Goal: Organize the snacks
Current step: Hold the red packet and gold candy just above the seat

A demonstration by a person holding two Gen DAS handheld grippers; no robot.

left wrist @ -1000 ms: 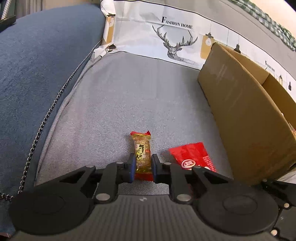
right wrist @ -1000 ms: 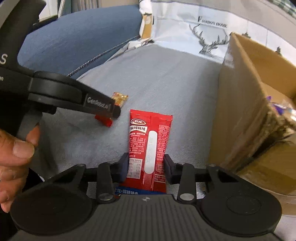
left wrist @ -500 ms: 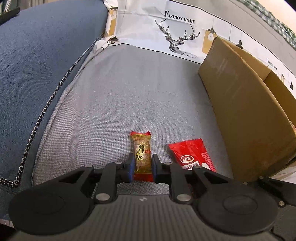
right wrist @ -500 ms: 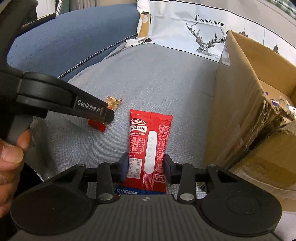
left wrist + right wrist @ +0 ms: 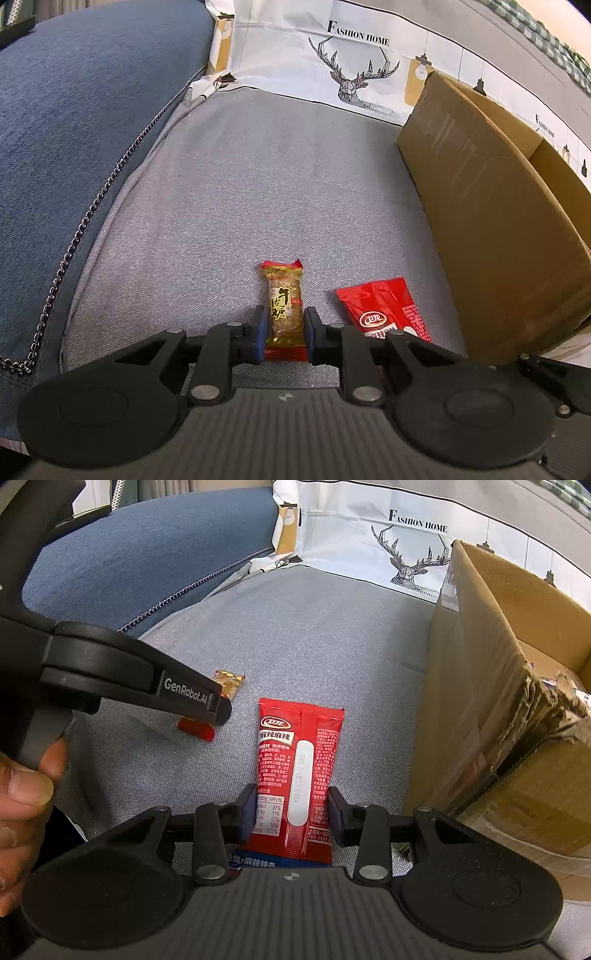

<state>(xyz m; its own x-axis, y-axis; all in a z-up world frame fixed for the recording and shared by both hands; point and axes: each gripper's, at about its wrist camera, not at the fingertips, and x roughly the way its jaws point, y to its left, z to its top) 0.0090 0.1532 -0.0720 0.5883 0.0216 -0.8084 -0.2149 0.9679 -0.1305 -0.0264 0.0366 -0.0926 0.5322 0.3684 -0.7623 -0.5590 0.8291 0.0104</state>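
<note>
My left gripper (image 5: 284, 332) is shut on a small gold-and-red candy bar (image 5: 283, 302), held just above the grey sofa cushion (image 5: 258, 177). My right gripper (image 5: 291, 812) is shut on a long red spicy-snack packet (image 5: 299, 760). In the right wrist view the left gripper's finger (image 5: 177, 694) shows at the left with the candy bar's ends (image 5: 229, 681) poking out on either side. The red packet's top also shows in the left wrist view (image 5: 380, 306). An open cardboard box (image 5: 491, 686) stands just right of both grippers.
A white "Fashion Home" deer-print cloth (image 5: 354, 62) covers the sofa back. A blue cushion (image 5: 74, 110) with a beaded chain edge (image 5: 92, 210) lies at the left. The box holds some wrapped items (image 5: 569, 686). A hand (image 5: 22, 801) grips the left tool.
Both grippers have risen slightly with their snacks still held; the view of the cushion and box has widened a little. Both stay shut as before.
</note>
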